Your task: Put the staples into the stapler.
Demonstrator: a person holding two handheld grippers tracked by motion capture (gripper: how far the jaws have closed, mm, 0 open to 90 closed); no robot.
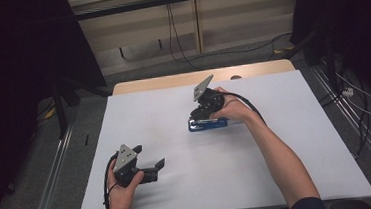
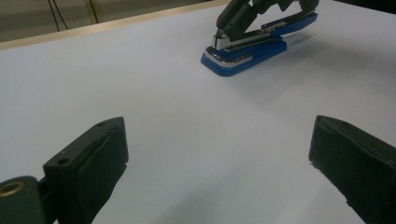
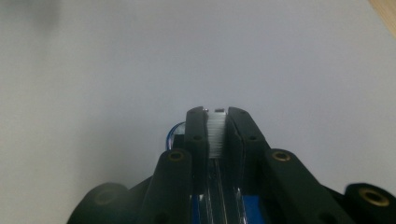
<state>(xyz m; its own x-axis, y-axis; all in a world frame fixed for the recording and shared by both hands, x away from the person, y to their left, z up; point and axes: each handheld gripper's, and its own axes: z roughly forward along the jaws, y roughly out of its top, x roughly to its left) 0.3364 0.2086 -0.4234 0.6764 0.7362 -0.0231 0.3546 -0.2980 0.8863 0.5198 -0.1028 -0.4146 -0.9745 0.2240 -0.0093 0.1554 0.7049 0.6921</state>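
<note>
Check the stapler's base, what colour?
Blue, with a silver metal strip on top; the stapler base shows best in the left gripper view.

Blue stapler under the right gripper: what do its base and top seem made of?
The stapler looks like glossy blue plastic at its base, judging by the smooth sheen. The staple channel looks like bright metal, mirror-like along its front edge. The right gripper is shut on a pale strip there, probably staples.

1. My left gripper [image 1: 150, 157] rests low near the table's front edge, with its jaws wide apart and nothing between them.
2. My right gripper [image 1: 205, 114] points steeply down, its jaws almost together, clamped on something narrow.
3. My right forearm [image 1: 277, 152] reaches forward across the table.
</note>
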